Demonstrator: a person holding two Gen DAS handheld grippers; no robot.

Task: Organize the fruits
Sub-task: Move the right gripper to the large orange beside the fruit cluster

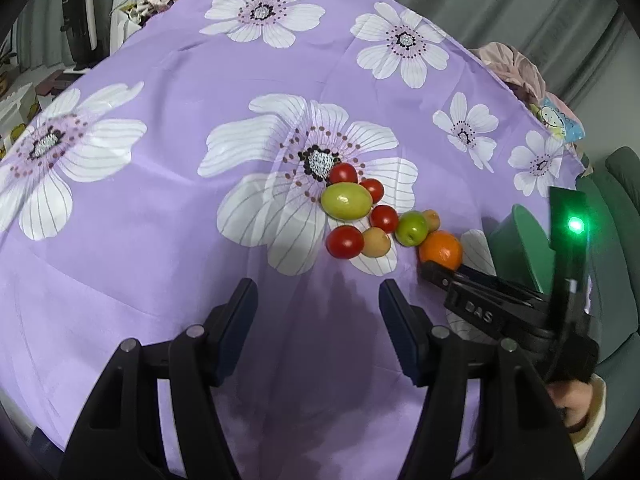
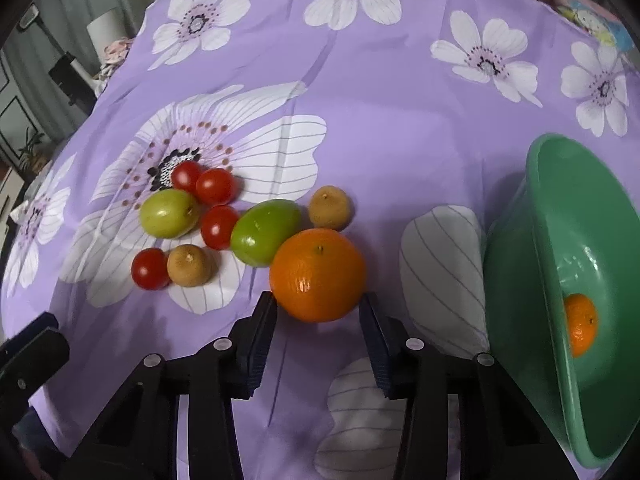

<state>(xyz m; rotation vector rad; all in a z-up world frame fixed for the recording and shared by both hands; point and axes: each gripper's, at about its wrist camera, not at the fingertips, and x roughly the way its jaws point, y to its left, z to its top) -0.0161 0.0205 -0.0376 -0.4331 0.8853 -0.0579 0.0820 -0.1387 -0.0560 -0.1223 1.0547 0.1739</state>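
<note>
In the right wrist view the right gripper (image 2: 318, 314) reaches down to an orange (image 2: 318, 274) at the lower middle of the frame; its two dark pads flank the fruit's lower sides, the right pad at its edge and the left just beside it, and whether they press on the skin cannot be told. The orange lies on a purple cloth with white flowers (image 2: 380, 100), touching a green fruit (image 2: 265, 231) at its upper left. Above the orange sits a small brown fruit (image 2: 331, 208). Further left in the frame is the rest of the cluster: a yellow-green oval fruit (image 2: 170, 213), four cherry tomatoes, one of them (image 2: 216, 186) at the flower's dark centre, and a second brown fruit (image 2: 189, 265) near the lowest tomato. At the right edge a green plastic bowl (image 2: 520, 280) appears steeply tilted, and a second orange (image 2: 580, 324) lies inside it. In the left wrist view the left gripper (image 1: 318, 320) hangs over bare cloth in the lower middle of the frame, its jaws spread wide with nothing between them. There the fruit cluster sits right of centre, and the right gripper comes in from the lower right, its tip against the orange, with a green light glowing on its body and a hand (image 1: 572, 404) holding it.
</note>
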